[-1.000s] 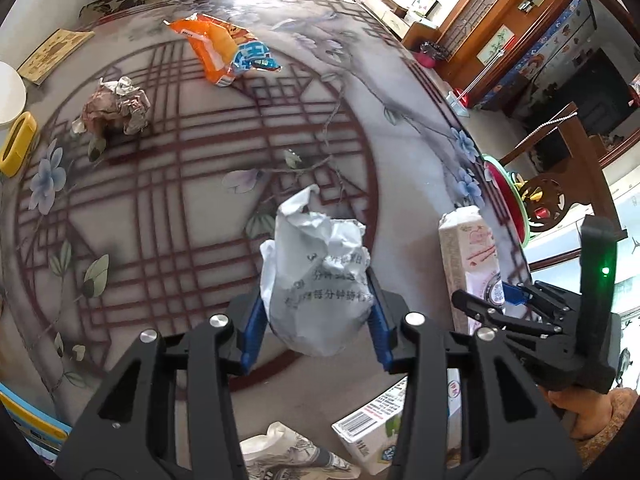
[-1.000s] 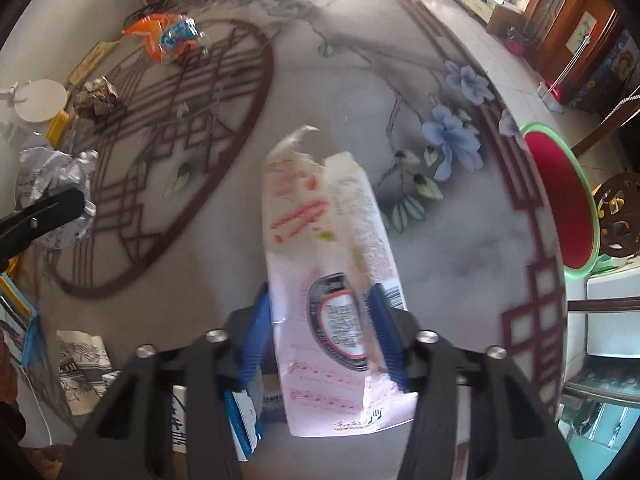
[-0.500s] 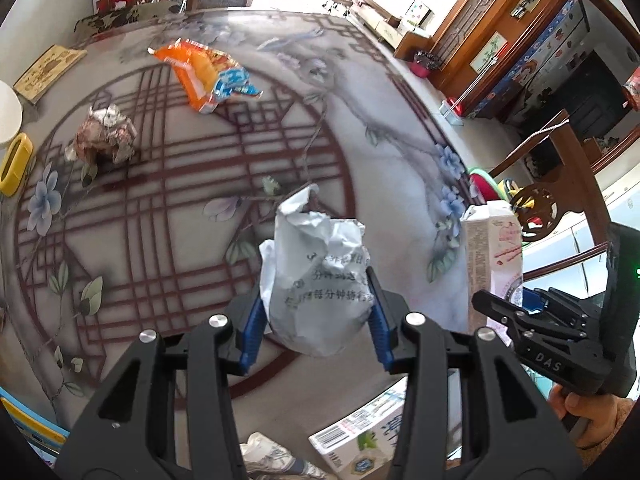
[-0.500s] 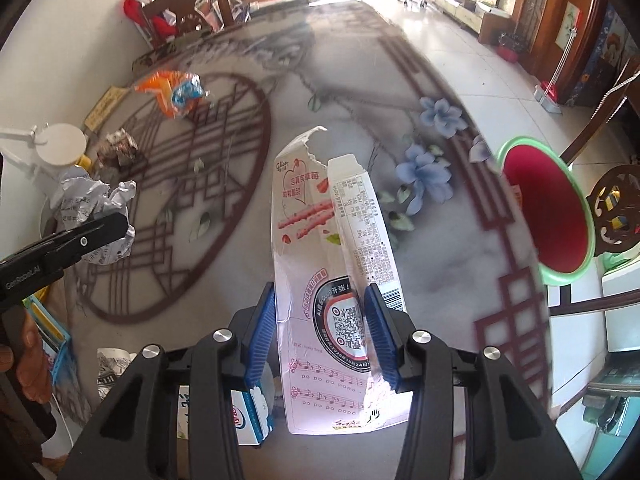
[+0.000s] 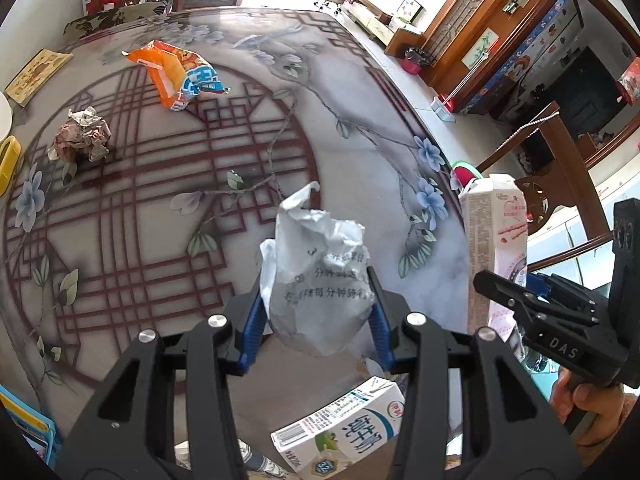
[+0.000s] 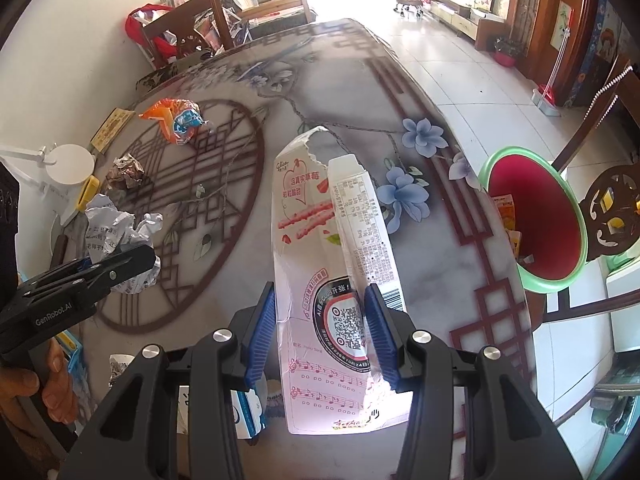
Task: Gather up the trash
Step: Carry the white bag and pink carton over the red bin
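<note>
Two grippers are showing: the left gripper [image 5: 316,312] and the right gripper [image 6: 324,336]. Two crumpled lumps are showing: one white crumpled paper [image 5: 316,276] and one brownish crumpled wad [image 5: 80,140]. One orange snack bag [image 5: 176,72] is lying on the table [image 5: 248,148]. Two cartons are showing: one pink torn carton [image 6: 328,280] and one milk carton [image 5: 344,428]. One red bin with a green rim [image 6: 536,220] is standing beside the table. One yellow object [image 5: 8,160] is sitting at the table's edge. Two hands are showing, one on each gripper's handle
</note>
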{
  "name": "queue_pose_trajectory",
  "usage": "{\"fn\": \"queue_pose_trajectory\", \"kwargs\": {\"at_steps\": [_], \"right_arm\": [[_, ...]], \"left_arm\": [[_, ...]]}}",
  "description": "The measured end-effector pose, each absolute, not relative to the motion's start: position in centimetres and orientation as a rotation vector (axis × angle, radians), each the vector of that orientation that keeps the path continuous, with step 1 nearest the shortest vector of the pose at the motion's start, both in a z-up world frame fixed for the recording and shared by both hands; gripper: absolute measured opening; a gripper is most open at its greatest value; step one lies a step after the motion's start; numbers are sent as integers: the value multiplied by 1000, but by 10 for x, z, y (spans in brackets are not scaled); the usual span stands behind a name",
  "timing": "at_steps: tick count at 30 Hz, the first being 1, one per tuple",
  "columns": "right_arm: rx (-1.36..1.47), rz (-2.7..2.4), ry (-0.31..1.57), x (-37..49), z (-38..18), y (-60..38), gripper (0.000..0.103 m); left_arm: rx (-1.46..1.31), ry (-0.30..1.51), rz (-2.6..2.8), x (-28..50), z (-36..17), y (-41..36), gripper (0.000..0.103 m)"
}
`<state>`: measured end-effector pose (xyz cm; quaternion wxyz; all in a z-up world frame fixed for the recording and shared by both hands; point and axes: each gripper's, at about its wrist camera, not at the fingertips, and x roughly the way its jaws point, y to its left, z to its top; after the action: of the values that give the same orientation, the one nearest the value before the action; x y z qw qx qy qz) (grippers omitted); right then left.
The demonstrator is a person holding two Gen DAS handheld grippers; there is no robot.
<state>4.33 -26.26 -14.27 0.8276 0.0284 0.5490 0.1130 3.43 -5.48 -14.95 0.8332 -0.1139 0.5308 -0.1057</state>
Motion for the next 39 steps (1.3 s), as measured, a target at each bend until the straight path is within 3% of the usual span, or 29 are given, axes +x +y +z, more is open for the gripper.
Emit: {"fn": "queue_pose_trajectory", "kwargs": {"at_steps": [39], "right_arm": [[156,228,1160,63,-140,-381,44]], "left_arm": [[-192,1132,-239,69,-143,-175,44]]}}
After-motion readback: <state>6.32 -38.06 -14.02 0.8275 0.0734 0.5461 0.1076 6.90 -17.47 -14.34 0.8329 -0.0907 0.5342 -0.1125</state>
